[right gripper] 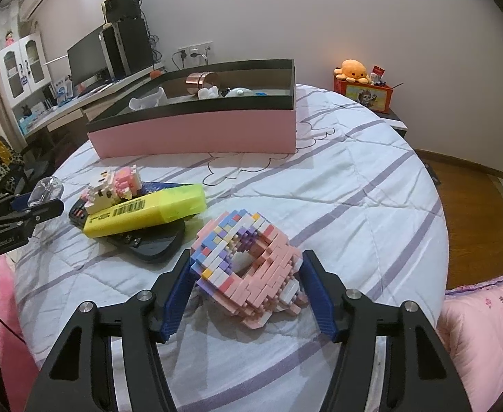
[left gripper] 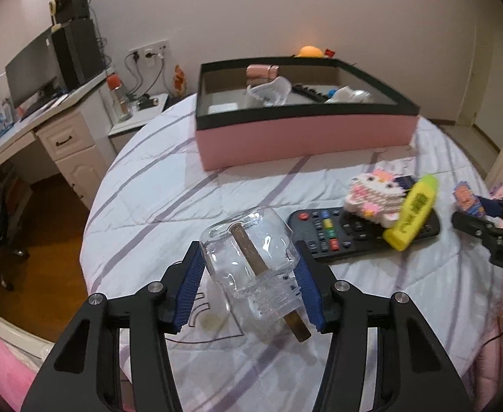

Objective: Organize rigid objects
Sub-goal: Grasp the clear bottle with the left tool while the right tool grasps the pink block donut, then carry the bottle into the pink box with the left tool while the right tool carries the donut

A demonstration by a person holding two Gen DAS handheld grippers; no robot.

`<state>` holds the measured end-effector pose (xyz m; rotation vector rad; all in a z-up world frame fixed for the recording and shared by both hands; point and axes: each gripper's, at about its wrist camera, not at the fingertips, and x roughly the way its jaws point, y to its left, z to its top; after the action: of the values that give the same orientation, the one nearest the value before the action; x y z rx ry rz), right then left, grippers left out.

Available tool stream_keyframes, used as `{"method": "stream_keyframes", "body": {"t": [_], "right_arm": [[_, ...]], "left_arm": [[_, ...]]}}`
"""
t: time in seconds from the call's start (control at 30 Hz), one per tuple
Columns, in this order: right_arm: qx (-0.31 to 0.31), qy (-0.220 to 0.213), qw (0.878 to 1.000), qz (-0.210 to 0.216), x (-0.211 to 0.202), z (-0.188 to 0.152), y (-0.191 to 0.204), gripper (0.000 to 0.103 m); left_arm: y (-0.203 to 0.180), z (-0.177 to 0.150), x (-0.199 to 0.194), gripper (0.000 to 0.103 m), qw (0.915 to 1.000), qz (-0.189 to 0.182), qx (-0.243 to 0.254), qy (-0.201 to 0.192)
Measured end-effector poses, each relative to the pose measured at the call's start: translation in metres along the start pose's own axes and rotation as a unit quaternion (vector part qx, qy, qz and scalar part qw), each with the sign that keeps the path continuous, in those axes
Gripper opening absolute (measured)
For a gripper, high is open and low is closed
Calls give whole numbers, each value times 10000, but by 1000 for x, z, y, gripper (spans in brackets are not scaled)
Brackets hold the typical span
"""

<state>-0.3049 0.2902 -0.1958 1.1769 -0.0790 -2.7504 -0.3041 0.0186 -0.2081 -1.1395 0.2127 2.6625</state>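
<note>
My left gripper [left gripper: 249, 286] is shut on a clear glass bottle [left gripper: 251, 257] with a brown stick inside, held above the bed. My right gripper [right gripper: 248, 292] is shut on a pink, white and blue brick-built ring [right gripper: 248, 267]; it also shows at the right of the left wrist view [left gripper: 474, 218]. A black remote [left gripper: 351, 233] lies on the bed under a yellow highlighter [left gripper: 412, 216] and a pink-and-white brick figure [left gripper: 375, 195]. The same pile shows in the right wrist view: remote [right gripper: 155, 243], highlighter [right gripper: 145, 209], figure [right gripper: 110, 185]. The left gripper shows there at the left edge [right gripper: 42, 206].
A pink box with a black rim [left gripper: 303, 137] stands at the far side of the bed and holds several items; it also shows in the right wrist view [right gripper: 196, 130]. A desk with a monitor [left gripper: 35, 75] is on the left. A pink pillow [right gripper: 484, 326] lies at the right.
</note>
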Motion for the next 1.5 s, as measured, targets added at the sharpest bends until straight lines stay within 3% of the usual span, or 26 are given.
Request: {"method": "stream_keyframes", "body": {"t": [0.2,0.37,0.57,0.77,1.07,1.3,1.5], "right_arm": [[-59,-88,9997,199,-8,11,0,63],[-232,-279,9984,439,-14,39,0,63],[-666,-526,9953,457,-14,91,6,63],[-918,-536,9935,395,13,156,3,63],[-1018,-149,9940,375,95,226,4,63],[-1112,439,9928,14,168,250,3,63],[-1382,962,9856,-155,196,262,4,63]], "left_arm": [[-1,17,-13,53,9992,-334,63,-188],[-6,50,-24,53,9972,-494,353,-442],[-8,106,-18,53,9940,-535,690,-658],[-9,164,21,53,9927,-478,979,-525],[5,222,107,53,9932,-394,1092,-8],[19,238,170,53,9938,-158,990,483],[17,233,194,53,9915,-156,1098,683]]}}
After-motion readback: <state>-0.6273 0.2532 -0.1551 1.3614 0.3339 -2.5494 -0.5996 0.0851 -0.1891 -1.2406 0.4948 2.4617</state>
